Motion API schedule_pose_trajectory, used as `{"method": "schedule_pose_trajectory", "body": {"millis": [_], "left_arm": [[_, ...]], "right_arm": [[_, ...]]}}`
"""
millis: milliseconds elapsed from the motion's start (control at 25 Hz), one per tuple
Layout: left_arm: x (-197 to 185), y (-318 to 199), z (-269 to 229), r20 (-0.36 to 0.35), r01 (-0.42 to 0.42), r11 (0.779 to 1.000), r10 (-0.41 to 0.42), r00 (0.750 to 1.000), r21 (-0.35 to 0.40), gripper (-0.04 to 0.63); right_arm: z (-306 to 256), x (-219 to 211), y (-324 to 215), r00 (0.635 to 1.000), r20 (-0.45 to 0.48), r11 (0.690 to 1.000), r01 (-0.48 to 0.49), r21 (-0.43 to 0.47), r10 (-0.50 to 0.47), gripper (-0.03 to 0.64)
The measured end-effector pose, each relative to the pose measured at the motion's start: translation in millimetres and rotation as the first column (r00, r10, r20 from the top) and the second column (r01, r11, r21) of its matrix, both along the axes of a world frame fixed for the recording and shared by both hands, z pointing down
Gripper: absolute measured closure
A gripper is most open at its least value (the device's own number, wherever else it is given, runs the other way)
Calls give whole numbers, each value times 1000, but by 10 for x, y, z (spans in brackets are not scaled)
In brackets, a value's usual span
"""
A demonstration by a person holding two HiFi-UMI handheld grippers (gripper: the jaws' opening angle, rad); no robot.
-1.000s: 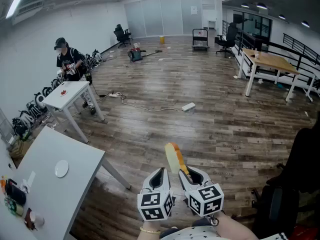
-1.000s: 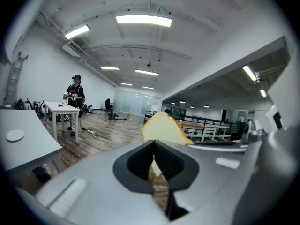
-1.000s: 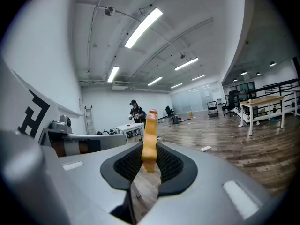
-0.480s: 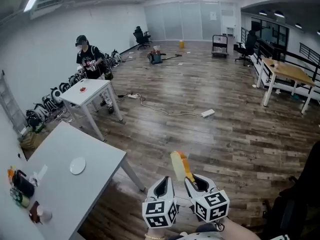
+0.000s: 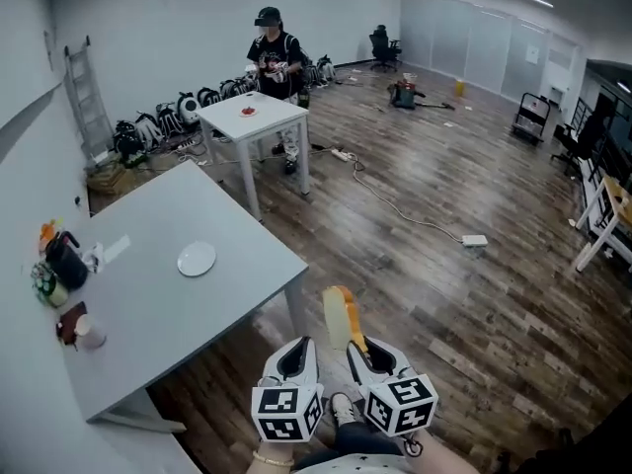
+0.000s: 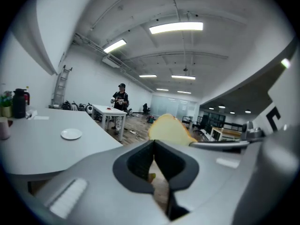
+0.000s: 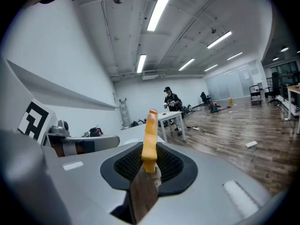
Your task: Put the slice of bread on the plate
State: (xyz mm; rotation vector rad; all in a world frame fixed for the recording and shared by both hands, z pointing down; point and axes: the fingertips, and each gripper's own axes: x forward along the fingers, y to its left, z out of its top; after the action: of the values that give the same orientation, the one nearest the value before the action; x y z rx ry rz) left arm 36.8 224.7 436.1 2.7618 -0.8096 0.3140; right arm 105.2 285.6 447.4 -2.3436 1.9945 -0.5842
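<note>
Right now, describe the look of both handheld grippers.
The left gripper and right gripper match. Both have smooth pale grey shells that narrow toward the jaws, with black ribbed pads set in a dark surround. Each carries a white cube printed with black square markers on its faces.

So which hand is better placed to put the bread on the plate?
The right. The right tool grips the bread slice, while the left tool is shut and empty. The plate lies on the grey table to the left.
</note>
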Motion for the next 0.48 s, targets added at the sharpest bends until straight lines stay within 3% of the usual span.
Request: {"method": "schedule_pose_trajectory", "body": {"millis": [200, 480], "left_arm": [[-310, -629, 109, 3, 198, 980, -198, 980, -18, 588], [-504, -1652, -38, -11, 427, 904, -427, 904, -7, 588]], "right_arm": [[21, -123, -768, 984, -20, 984, 178, -6, -178, 534], [-120, -177, -1934, 916, -41, 917, 399, -4, -399, 534]]}}
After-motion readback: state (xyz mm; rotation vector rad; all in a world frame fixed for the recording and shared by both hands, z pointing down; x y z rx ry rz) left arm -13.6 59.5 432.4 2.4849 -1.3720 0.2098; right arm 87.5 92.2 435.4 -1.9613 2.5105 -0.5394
